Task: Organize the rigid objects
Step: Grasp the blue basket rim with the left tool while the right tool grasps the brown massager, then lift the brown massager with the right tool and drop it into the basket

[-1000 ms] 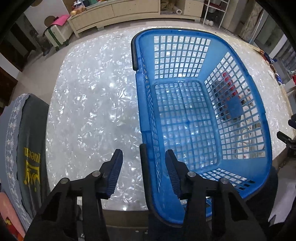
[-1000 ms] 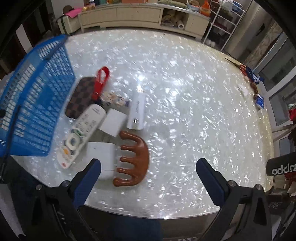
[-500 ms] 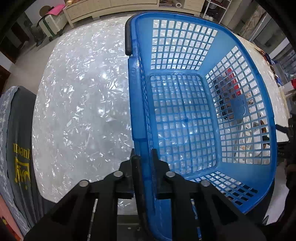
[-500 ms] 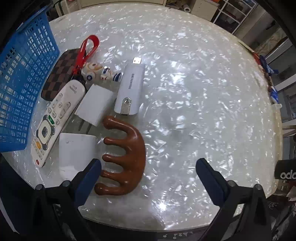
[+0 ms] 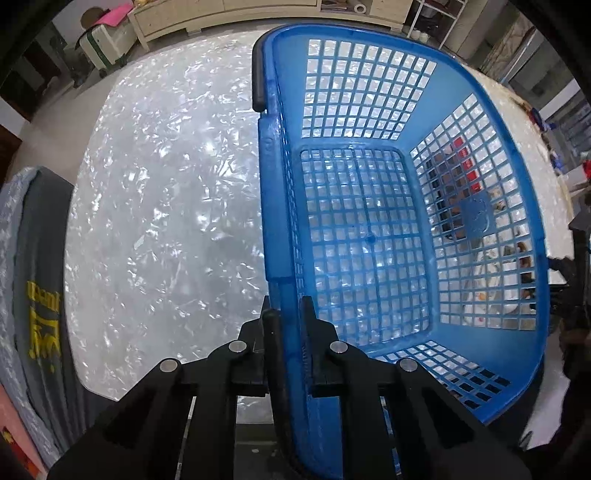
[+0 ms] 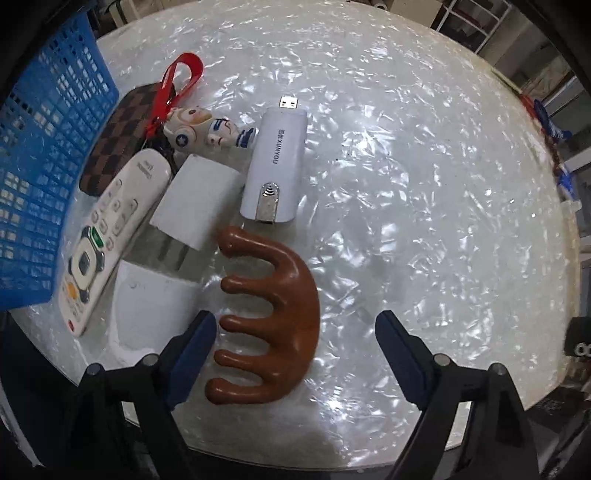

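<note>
My left gripper (image 5: 286,317) is shut on the left rim of an empty blue basket (image 5: 369,236); the basket's wall also shows at the left in the right wrist view (image 6: 40,155). My right gripper (image 6: 295,325) is open, just above a brown wooden comb-shaped massager (image 6: 273,314) near the table's front edge. Beside it lie a white USB dongle (image 6: 277,162), a white remote (image 6: 110,232), two white boxes (image 6: 195,203) (image 6: 151,310), a small figurine (image 6: 201,127) and a checkered brown wallet (image 6: 118,140) with a red strap (image 6: 177,81).
The shiny white round table (image 6: 424,184) extends to the right. Small items (image 6: 550,122) lie at its far right edge. A grey chair back (image 5: 33,295) stands left of the table. A cabinet (image 5: 221,11) is beyond.
My left gripper closed on the basket rim and holds it. My right gripper moved forward and down toward the wooden massager, its fingers closing in somewhat.
</note>
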